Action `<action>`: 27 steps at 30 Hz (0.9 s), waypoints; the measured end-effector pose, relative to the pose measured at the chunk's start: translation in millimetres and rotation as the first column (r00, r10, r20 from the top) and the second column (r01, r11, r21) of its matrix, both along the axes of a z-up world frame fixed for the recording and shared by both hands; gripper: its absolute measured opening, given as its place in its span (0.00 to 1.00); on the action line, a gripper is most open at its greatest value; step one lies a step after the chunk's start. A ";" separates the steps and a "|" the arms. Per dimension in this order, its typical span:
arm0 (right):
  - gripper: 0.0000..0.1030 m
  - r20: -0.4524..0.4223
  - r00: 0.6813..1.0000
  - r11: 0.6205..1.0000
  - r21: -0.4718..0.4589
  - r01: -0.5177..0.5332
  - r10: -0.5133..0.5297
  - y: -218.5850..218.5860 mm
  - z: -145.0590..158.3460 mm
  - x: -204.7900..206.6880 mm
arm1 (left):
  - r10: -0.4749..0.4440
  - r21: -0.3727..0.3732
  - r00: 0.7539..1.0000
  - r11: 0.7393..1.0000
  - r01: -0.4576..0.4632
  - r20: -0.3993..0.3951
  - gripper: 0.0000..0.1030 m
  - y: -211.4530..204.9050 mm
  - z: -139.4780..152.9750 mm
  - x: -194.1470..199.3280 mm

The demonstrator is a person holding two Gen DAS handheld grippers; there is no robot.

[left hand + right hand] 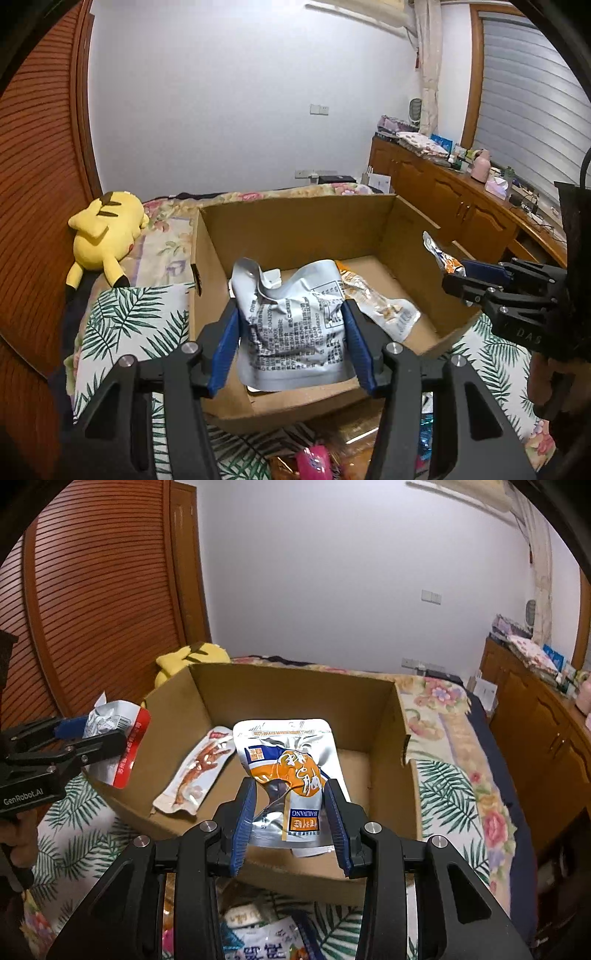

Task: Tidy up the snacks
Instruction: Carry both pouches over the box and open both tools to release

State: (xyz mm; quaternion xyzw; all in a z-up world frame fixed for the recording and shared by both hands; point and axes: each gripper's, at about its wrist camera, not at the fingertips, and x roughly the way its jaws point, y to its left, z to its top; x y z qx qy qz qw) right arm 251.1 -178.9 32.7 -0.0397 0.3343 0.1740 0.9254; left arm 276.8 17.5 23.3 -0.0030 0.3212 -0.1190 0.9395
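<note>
Holding two snack packs over the open cardboard box (295, 229), we are gripping one in each tool. Our left tool (293, 343) is clamped on a silver pouch with printed text (291, 325), its blue pads (225, 343) pressing both side edges, above the near wall of the box. Our right tool (290, 823) is clamped on a silver and orange pouch (284, 760), likewise above the near wall.

A long pack with an orange print (195, 775) is lying on the box floor, left of the orange pouch in the right wrist view. The box is sitting on a bed, partly on a leaf-print cloth (136, 321) and a floral bedspread (450, 716). A yellow plush toy (103, 236) is lying beyond the box's far left corner. A wooden cabinet (458, 199) is running along the right side, its worktop crowded with small items too small to identify.

More packets (258, 945) are lying on the bed below the near wall, cut off by the tool bodies and the frame edge. Each held pouch is hiding part of the box floor behind it. The printing on both pouches is too fine to read fully.
</note>
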 end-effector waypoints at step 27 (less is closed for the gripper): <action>0.44 -0.002 1.000 0.999 0.050 -0.019 0.019 1.8 -6.2 -14.9 | -0.020 0.011 0.998 1.000 0.020 0.054 0.70 -0.7 5.8 -11.7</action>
